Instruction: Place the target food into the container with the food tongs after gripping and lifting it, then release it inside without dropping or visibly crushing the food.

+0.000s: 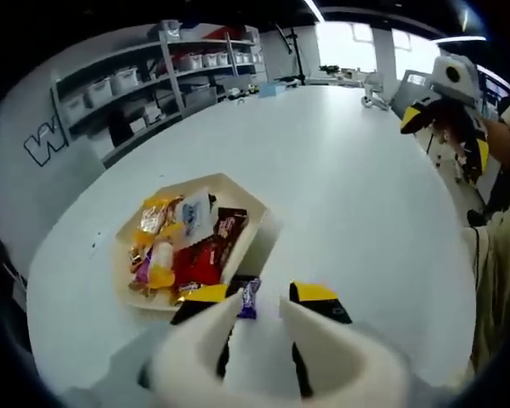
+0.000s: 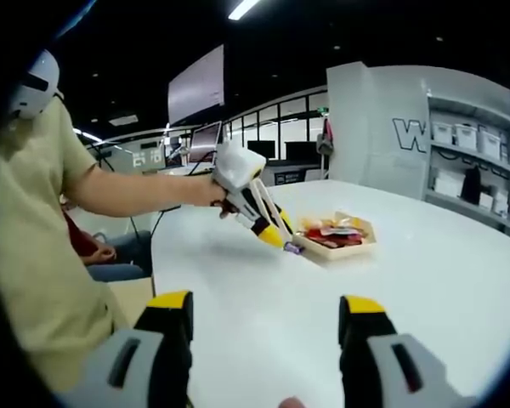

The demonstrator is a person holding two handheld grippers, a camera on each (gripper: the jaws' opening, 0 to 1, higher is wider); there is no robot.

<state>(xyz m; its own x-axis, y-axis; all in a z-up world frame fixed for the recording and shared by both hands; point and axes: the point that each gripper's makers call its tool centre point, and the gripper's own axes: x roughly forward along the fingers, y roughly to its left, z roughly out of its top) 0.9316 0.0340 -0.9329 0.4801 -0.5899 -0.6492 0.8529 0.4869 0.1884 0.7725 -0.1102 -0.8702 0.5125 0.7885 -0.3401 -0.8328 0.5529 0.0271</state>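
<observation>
We are pinching a small purple-wrapped candy (image 1: pixel 249 297) in the left gripper (image 1: pixel 259 308), hovering at the near edge of the beige snack-filled tray (image 1: pixel 238 189) | right gripper (image 2: pixel 265 316) hanging spread, well apart, over the white surface (image 1: pixel 365 195), keeping clear

A small purple-wrapped snack (image 1: pixel 250 297) hangs pinched between the left gripper's (image 1: pixel 257 316) jaw tips, just off the near edge of the tray (image 1: pixel 252 202). That shallow beige tray, many-sided, sits on the white table (image 1: pixel 357 187) toward its left edge, heaped with wrapped snacks (image 1: pixel 187 242) in yellow, red, brown and white.
</observation>
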